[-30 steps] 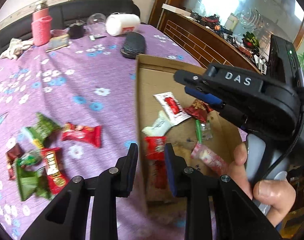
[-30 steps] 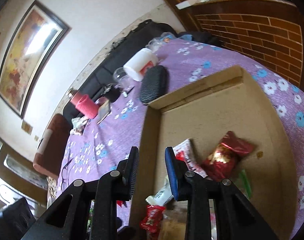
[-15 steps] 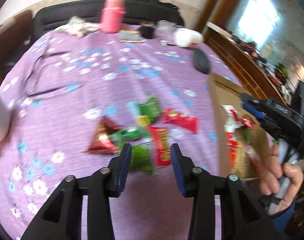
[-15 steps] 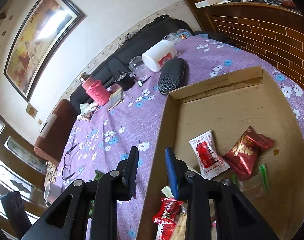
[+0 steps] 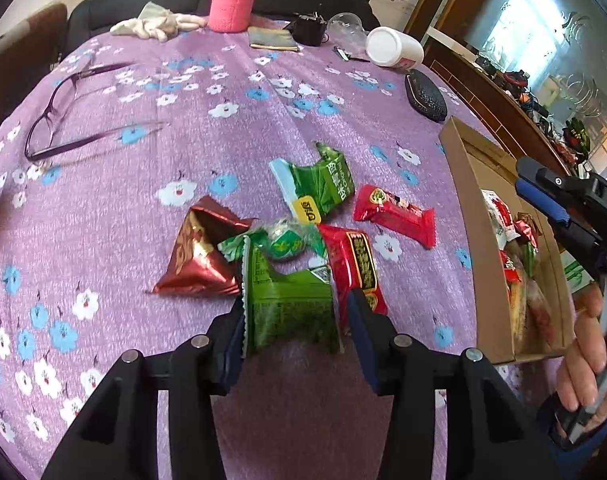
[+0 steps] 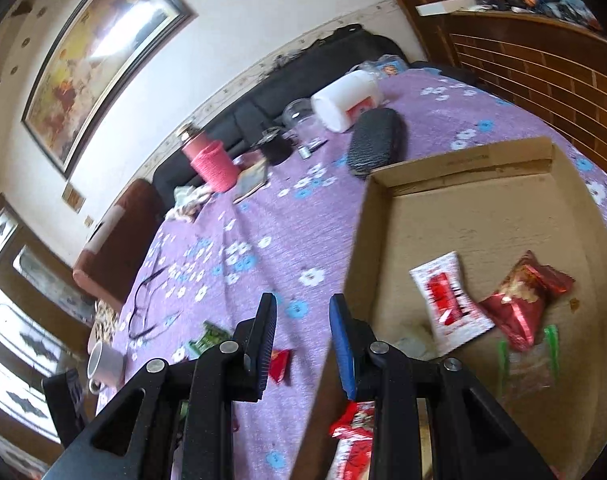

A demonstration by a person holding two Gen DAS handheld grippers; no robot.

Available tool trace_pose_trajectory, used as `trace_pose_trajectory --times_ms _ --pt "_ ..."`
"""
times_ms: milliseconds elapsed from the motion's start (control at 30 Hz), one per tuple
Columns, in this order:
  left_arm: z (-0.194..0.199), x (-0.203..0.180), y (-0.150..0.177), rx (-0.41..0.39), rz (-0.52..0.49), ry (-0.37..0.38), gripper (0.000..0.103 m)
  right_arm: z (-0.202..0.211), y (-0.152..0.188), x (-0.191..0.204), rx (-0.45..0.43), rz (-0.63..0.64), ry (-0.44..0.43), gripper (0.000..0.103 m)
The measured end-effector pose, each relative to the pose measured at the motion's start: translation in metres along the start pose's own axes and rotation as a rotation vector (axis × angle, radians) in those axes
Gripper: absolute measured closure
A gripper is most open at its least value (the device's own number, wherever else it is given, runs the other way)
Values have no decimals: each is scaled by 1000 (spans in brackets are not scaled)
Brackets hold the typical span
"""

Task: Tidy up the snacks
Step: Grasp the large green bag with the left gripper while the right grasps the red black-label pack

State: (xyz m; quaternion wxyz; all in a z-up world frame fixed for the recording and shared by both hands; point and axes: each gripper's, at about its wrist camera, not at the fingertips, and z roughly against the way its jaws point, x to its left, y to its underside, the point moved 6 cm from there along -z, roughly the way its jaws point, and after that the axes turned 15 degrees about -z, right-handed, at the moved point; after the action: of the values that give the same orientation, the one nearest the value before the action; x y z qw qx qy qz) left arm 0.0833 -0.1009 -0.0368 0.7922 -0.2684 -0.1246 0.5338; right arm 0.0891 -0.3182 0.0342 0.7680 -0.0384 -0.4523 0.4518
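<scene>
Your left gripper (image 5: 293,334) is opening around the green snack packet (image 5: 289,306), whose print seems unreadable; right gripper (image 6: 303,344) narrowly parted, empty.

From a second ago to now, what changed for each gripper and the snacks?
The left gripper swung away from the cardboard box to the loose snacks on the cloth; its jaws are opening around the green packet, not yet gripping. The right gripper drifted slightly, staying empty. The snacks haven't moved.
</scene>
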Motion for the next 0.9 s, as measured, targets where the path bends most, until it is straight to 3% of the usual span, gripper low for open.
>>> trace_pose_trajectory --times_ms 33,267,467,700,900 --pt "0 1 0 -5 -4 -11 66 -2 3 4 7 15 -4 73" --pt "13 7 -2 -57 -6 -14 67 -18 38 38 60 173 -22 73" --pt "41 18 -13 -165 3 -71 67 -41 84 63 189 284 -30 72" --pt "49 41 -13 -183 57 -151 67 -68 105 60 295 274 73 72" --pt "51 42 -11 -181 59 -165 67 -85 118 69 282 358 158 72"
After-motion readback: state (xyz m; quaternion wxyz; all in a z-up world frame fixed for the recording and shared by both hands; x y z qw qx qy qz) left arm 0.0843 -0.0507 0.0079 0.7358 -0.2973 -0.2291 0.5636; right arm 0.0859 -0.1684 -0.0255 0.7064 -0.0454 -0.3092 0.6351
